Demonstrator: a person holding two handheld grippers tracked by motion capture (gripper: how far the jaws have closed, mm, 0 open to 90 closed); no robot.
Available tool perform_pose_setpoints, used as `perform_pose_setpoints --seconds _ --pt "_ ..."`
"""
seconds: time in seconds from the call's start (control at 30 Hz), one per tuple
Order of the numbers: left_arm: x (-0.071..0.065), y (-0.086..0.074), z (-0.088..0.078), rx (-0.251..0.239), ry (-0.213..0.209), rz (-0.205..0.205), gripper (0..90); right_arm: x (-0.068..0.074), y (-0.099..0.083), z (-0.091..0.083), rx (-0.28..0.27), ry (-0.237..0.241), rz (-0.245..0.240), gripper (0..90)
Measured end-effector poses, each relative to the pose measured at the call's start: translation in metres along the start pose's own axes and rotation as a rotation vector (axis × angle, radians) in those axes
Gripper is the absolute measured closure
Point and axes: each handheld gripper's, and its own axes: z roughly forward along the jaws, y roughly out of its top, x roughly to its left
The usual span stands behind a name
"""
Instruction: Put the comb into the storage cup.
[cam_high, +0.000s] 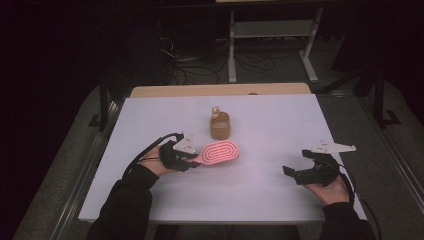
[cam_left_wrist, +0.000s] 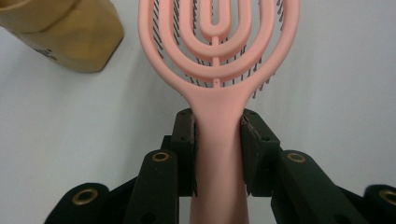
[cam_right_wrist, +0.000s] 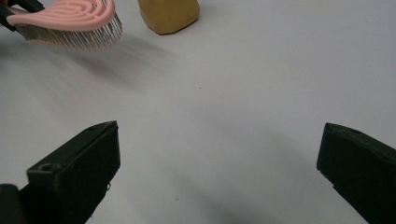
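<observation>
Left claw (cam_left_wrist: 218, 140) around pink hairbrush (cam_left_wrist: 219, 70)

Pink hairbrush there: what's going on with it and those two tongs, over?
Left tongs shut on pink plastic vented hairbrush, held by its handle. Right tongs open, nothing between them. Tan bottle stands apart beyond the brush, nothing in the way.

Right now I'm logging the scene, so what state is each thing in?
Pink hairbrush: held by its handle, bristles down, lifted off the table.
Left tool: shut on the hairbrush handle.
Right tool: open, empty, over bare table.
Tan bottle: upright on the table, apart from the brush; cap state unclear.
White table: bears the bottle.
</observation>
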Motion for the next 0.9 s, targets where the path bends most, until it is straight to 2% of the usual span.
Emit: perform_pose_setpoints --seconds 0.3,0.57,0.73,0.9 --pt "0.002 0.001 -0.009 -0.032 0.034 -0.008 70.2 0.000 0.000 0.000 0.003 0.002 0.003 0.0" --pt "0.001 0.009 -0.019 -0.038 0.064 0.012 70.2 0.000 -0.001 -0.002 0.000 -0.002 0.006 0.0" --pt "0.003 0.012 -0.028 -0.060 0.089 0.005 70.2 0.001 0.002 -0.003 0.003 0.009 0.007 0.0" --pt "0.002 0.018 -0.033 -0.052 0.096 0.031 70.2 0.002 0.009 -0.003 0.010 0.009 0.011 0.0"
